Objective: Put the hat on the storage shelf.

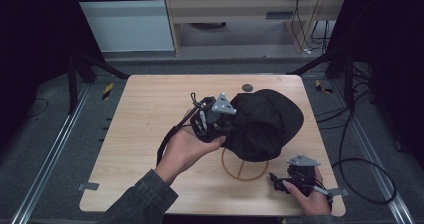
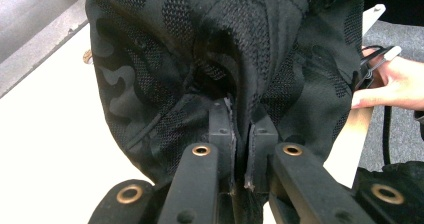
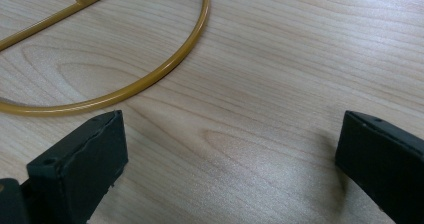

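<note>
A black cap (image 1: 265, 124) with a mesh camouflage pattern sits over a stand near the middle of the wooden table (image 1: 150, 109). The stand's gold wire ring base (image 1: 245, 169) shows under the cap's near side. My left gripper (image 1: 226, 129) is at the cap's left edge and shut on its fabric. In the left gripper view the jaws meet on a fold of the cap (image 2: 200, 59), pinched at the left gripper (image 2: 240, 114). My right gripper (image 1: 275, 178) rests low at the table's front right, held by a hand. It (image 3: 230, 134) stands open over bare wood, with the gold ring (image 3: 150, 79) just beyond its jaws.
A small dark round disc (image 1: 247, 87) lies at the table's far edge behind the cap. Black cables (image 1: 360, 169) loop on the floor to the right of the table. The person's other hand (image 2: 395, 84) appears to the right of the cap in the left gripper view.
</note>
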